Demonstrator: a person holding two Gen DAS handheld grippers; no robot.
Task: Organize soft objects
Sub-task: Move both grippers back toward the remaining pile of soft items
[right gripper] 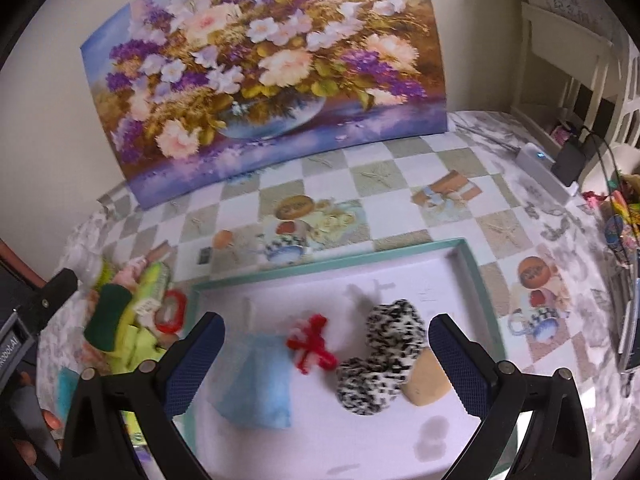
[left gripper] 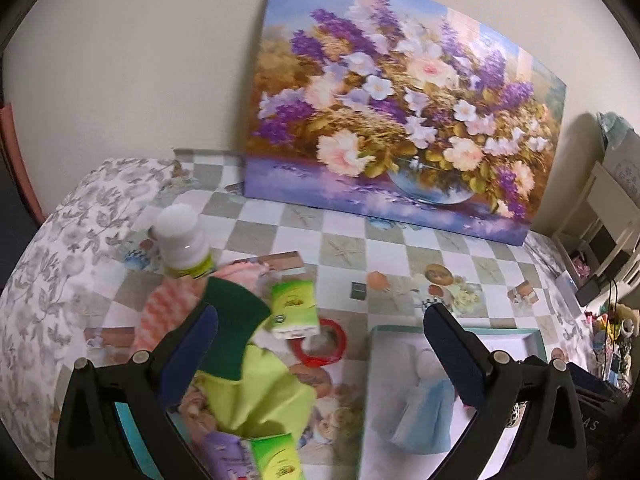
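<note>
A shallow white tray with a teal rim (right gripper: 476, 276) lies on the table. Inside it rest a light blue cloth (right gripper: 264, 384), a red yarn bow (right gripper: 314, 346), two black-and-white pompoms (right gripper: 394, 322) and a tan sponge (right gripper: 426, 380). My right gripper (right gripper: 326, 344) hovers open over these. Left of the tray (left gripper: 452, 330) lies a pile: a dark green sponge (left gripper: 230, 324), a yellow-green cloth (left gripper: 260, 388) and a pink checked cloth (left gripper: 168, 308). My left gripper (left gripper: 320, 332) is open above the pile, its left finger beside the green sponge.
A white bottle (left gripper: 184, 244), green cartons (left gripper: 294, 308), a red tape ring (left gripper: 324, 344) and a purple packet (left gripper: 224, 456) mix into the pile. A flower painting (left gripper: 400, 120) leans on the wall behind. Shelves and cables (right gripper: 576, 152) crowd the right edge.
</note>
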